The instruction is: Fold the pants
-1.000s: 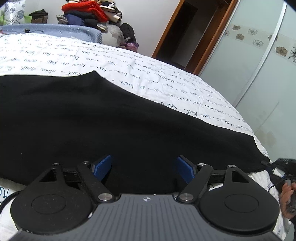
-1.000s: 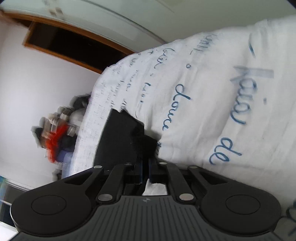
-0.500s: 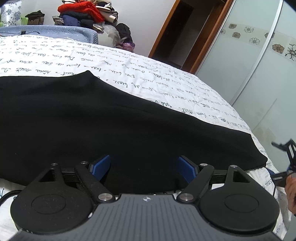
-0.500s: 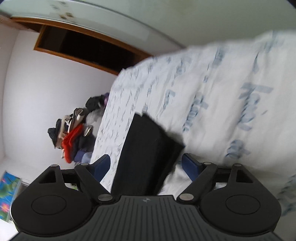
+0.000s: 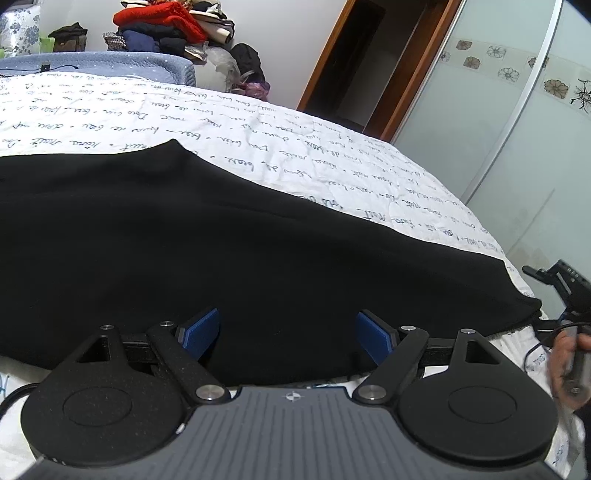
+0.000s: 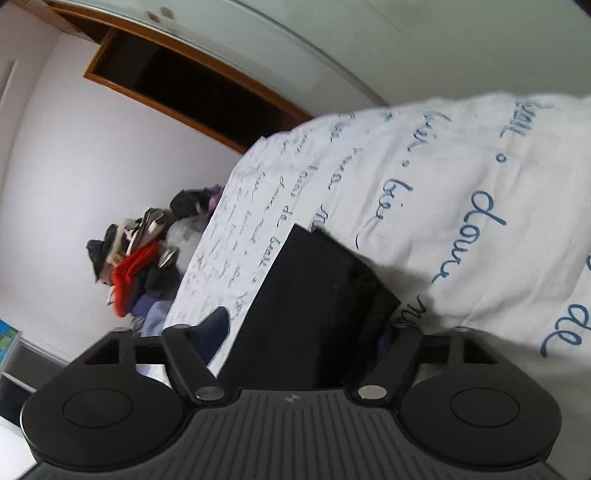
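Observation:
Black pants (image 5: 221,240) lie flat across the white bed cover, reaching from the left edge to the bed's right corner. My left gripper (image 5: 288,332) hovers open over their near edge, its blue pads (image 5: 201,330) wide apart with nothing pinched. In the right wrist view the pants' leg end (image 6: 317,295) lies on the bed just ahead of my right gripper (image 6: 301,334). Its jaws are closing, but the pads stand clear of the cloth on both sides. A person's hand (image 5: 563,363) holding that gripper shows at the right edge.
The bed cover (image 5: 295,155) is white with blue handwriting. A pile of clothes (image 5: 166,29) sits beyond the blue headboard (image 5: 110,66). A dark doorway (image 5: 369,62) and frosted wardrobe doors (image 5: 517,147) stand to the right of the bed.
My right gripper was shut on the pants' leg end, then let go, opened and drew back and up. The leg end now rests on the bed. The left gripper has stayed put.

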Tool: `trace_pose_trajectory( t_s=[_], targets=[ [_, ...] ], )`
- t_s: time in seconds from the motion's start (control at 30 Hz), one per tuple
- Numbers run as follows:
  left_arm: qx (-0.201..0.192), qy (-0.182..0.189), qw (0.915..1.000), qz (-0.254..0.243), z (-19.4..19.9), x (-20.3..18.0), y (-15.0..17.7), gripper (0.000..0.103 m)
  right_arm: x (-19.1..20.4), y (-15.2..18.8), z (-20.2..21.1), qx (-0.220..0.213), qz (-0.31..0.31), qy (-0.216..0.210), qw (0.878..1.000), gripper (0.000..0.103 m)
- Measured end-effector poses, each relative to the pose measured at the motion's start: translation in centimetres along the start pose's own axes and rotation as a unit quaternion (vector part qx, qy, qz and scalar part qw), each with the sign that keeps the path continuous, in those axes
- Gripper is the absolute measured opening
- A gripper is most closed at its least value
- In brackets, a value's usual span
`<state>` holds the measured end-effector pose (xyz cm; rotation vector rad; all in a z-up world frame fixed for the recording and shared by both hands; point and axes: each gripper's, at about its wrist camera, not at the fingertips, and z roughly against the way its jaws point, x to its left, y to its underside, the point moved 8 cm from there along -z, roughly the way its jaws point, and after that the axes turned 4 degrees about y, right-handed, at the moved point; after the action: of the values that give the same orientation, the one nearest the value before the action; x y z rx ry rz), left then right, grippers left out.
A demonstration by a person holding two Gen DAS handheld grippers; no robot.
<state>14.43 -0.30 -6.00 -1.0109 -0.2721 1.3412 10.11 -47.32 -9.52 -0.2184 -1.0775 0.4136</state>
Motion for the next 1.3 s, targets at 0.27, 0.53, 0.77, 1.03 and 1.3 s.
trace_pose_trajectory(
  t_s=[0.27, 0.53, 0.77, 1.03, 1.3],
  targets=[
    [0.009, -0.003, 0.9997, -0.022, -0.5, -1.0, 0.7, 0.084, -0.9, 0.5, -0.4, -0.030, 0.031, 0.000, 0.999, 0.048],
    [0.023, 0.001, 0.9990, -0.038, -1.0, -2.3, 0.8, 0.084, -1.5, 1.1, -0.6, -0.044, 0.060, 0.023, 0.997, 0.009],
    [0.043, 0.030, 0.9966, -0.064, -2.7, -5.9, -0.7, 0.084, -1.7, 1.0, -0.5, -0.050, 0.054, 0.025, 0.997, 0.005],
    [0.087, 0.153, 0.9801, -0.093, -7.4, -18.4, -9.7, 0.096, 4.0, 3.6, 0.1, -0.128, 0.258, 0.074, 0.955, 0.004],
    [0.220, 0.223, 0.9406, -0.130, -16.8, -33.0, -8.4, 0.093, 7.3, 6.6, 0.4, -0.157, 0.386, 0.087, 0.905, 0.004]
  ],
)
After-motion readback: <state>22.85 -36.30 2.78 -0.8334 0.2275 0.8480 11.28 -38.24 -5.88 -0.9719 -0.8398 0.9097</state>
